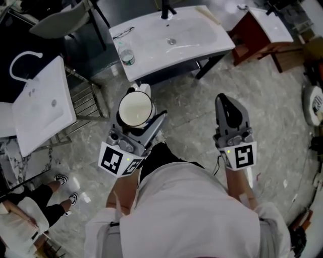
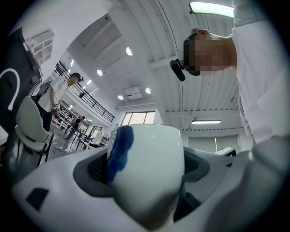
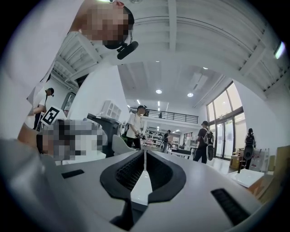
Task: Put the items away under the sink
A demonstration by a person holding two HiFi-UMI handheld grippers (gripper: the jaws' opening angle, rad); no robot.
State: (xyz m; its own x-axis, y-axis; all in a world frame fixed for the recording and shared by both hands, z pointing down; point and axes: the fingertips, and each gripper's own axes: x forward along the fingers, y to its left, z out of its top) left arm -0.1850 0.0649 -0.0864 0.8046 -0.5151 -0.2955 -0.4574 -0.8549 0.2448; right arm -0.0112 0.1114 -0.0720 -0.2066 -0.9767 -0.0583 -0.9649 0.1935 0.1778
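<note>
Blue smear [image 2: 118, 152] on the white mug [image 2: 152, 172], left gripper view only.

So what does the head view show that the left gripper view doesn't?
Only the head view: the white sink, the marbled floor, the right gripper with its jaws shut, and the mug seen from above, looking into its open top. Only the left gripper view: a blue patch on the mug's side, a ceiling light, a window and people far off. Both: the white mug clamped in the left gripper.
</note>
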